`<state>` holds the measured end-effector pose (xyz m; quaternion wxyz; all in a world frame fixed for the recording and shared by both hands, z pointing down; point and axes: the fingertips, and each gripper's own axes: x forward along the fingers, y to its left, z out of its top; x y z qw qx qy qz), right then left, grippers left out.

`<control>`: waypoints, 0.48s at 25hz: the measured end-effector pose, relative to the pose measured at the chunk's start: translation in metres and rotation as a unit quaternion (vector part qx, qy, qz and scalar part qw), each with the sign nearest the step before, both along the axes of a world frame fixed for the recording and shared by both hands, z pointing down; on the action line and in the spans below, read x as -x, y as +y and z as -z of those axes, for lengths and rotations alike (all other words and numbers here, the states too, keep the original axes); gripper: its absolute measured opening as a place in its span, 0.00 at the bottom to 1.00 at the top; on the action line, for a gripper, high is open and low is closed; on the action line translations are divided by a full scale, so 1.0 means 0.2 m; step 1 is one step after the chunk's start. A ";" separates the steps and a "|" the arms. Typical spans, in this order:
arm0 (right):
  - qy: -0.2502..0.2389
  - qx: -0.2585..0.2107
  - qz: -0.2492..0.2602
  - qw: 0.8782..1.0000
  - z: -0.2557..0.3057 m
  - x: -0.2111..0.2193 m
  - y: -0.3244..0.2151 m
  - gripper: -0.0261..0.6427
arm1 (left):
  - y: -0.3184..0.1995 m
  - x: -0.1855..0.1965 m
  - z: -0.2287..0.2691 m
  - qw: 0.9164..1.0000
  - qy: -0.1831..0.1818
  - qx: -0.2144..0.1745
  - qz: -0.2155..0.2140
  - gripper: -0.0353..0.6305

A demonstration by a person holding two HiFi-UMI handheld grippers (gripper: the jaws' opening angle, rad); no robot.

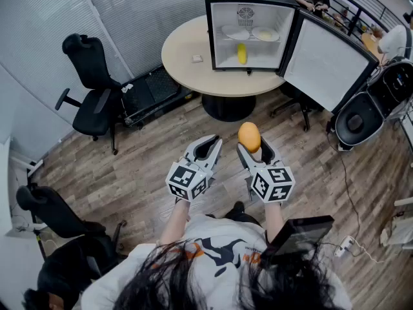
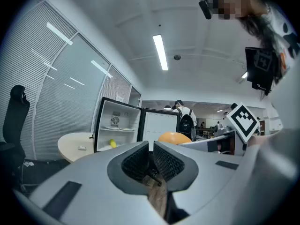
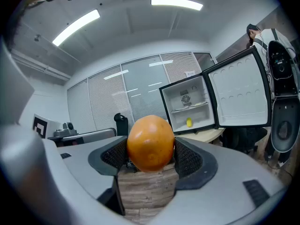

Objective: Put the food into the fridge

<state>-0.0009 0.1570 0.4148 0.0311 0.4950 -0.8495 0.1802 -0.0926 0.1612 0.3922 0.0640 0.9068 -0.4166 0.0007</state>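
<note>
An orange round fruit [image 1: 249, 136] sits clamped between the jaws of my right gripper [image 1: 251, 148]; in the right gripper view the fruit [image 3: 150, 143] fills the gap, with both pads [image 3: 186, 159] pressed on its sides. My left gripper [image 1: 208, 148] hangs beside it, jaws nearly together with nothing between them [image 2: 151, 159]. Ahead, a small black fridge [image 1: 249, 26] stands on a round table [image 1: 187, 57] with its door [image 1: 326, 60] swung open to the right. Inside lie a yellow fruit [image 1: 242, 53] on the floor and two white plates [image 1: 251, 33] on the shelf.
A black office chair [image 1: 93, 89] stands left of the table, another chair [image 1: 58, 221] at the lower left. A black-and-white machine [image 1: 374, 102] sits right of the fridge door. A small white thing [image 1: 197, 59] lies on the table. A person stands behind the fridge.
</note>
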 end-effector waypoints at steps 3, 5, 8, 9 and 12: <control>0.002 0.001 -0.002 1.000 -0.01 0.00 0.01 0.52 | 0.01 0.00 -0.01 1.000 -0.001 0.002 -0.002 0.09; 0.002 0.001 -0.003 1.000 -0.01 0.00 0.01 0.52 | 0.02 0.00 -0.01 1.000 -0.001 0.003 -0.003 0.09; -0.003 0.000 -0.005 1.000 0.00 0.00 0.00 0.52 | 0.01 0.00 -0.02 1.000 -0.002 0.005 -0.003 0.09; -0.005 0.000 -0.005 1.000 0.00 0.00 -0.01 0.52 | 0.01 0.00 -0.02 1.000 -0.002 0.006 -0.004 0.09; -0.004 0.005 -0.005 1.000 -0.02 -0.01 -0.03 0.52 | -0.01 -0.01 -0.03 1.000 -0.004 0.008 -0.003 0.09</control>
